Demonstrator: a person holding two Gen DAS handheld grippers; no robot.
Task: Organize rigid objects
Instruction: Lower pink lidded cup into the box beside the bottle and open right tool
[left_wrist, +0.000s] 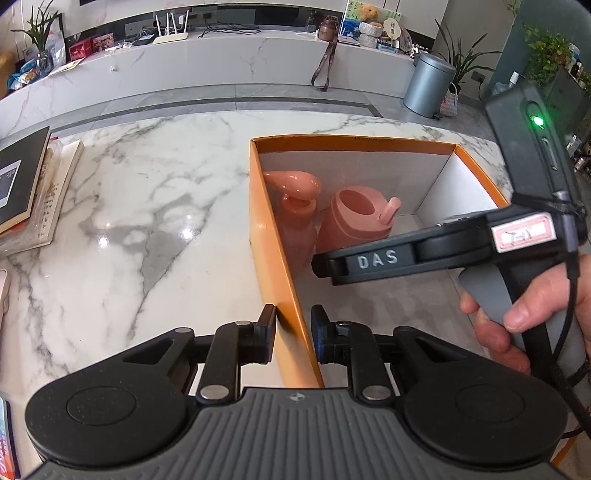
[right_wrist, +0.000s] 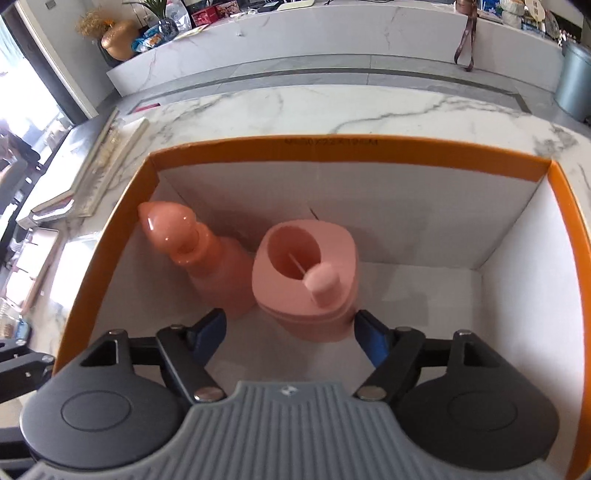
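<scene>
Orange box (right_wrist: 332, 149) with white interior, standing on the marble tabletop (left_wrist: 147, 206); faint print along its far rim is too blurred to read. Inside, at the far left corner, a pink bottle (right_wrist: 218, 266) with a bulbous cap stands just beside a pink cup (right_wrist: 306, 280) with a flip spout. Left tool (left_wrist: 293, 325), jaws narrow, clamps the box's near left wall. Right tool (right_wrist: 291, 332), jaws wide, hangs inside the box with the cup between its fingers, pads apart from it; its side reads "DAS", and a small pink label bears illegible handwriting. Books (left_wrist: 33, 192) lie stacked at the left.
</scene>
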